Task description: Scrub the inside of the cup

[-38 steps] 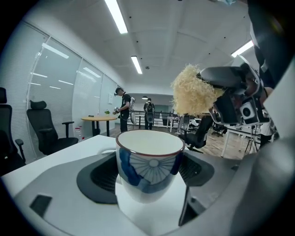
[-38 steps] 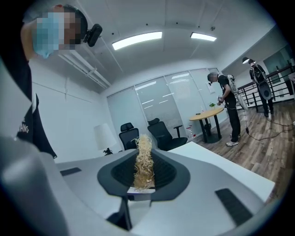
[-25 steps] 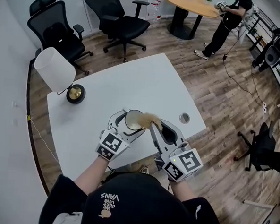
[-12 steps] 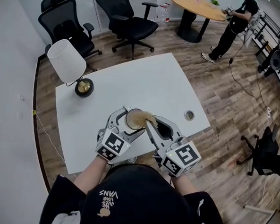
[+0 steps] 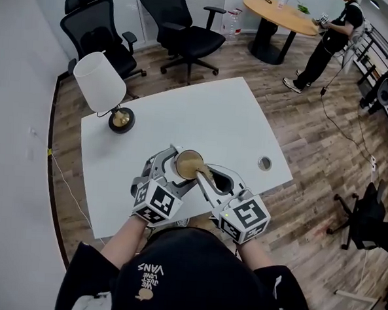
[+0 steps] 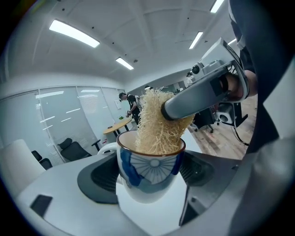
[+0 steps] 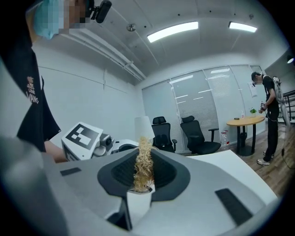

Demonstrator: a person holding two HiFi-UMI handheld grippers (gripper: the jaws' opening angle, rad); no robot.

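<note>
A white cup with a blue pattern and brown rim (image 5: 188,164) (image 6: 150,170) is held above the white table (image 5: 216,119), and my left gripper (image 5: 179,167) (image 6: 150,180) is shut on its sides. A tan fibrous loofah scrubber (image 6: 156,124) (image 7: 144,163) reaches down into the cup's mouth. My right gripper (image 5: 204,176) (image 7: 144,177) is shut on the scrubber and comes in from the right over the rim. In the left gripper view a right fingertip (image 6: 203,94) presses on the scrubber's top. The cup's bottom inside is hidden by the scrubber.
A white-shaded lamp (image 5: 101,81) with a brass base (image 5: 122,120) stands at the table's far left. A cable hole (image 5: 264,163) sits near the right edge. Black office chairs (image 5: 182,26), a round wooden table (image 5: 288,16) and a standing person (image 5: 332,35) are beyond.
The scrubber, earlier bunched at the cup's right rim, has gone down into the cup. The right gripper has moved left toward the cup; the head view has shifted.
</note>
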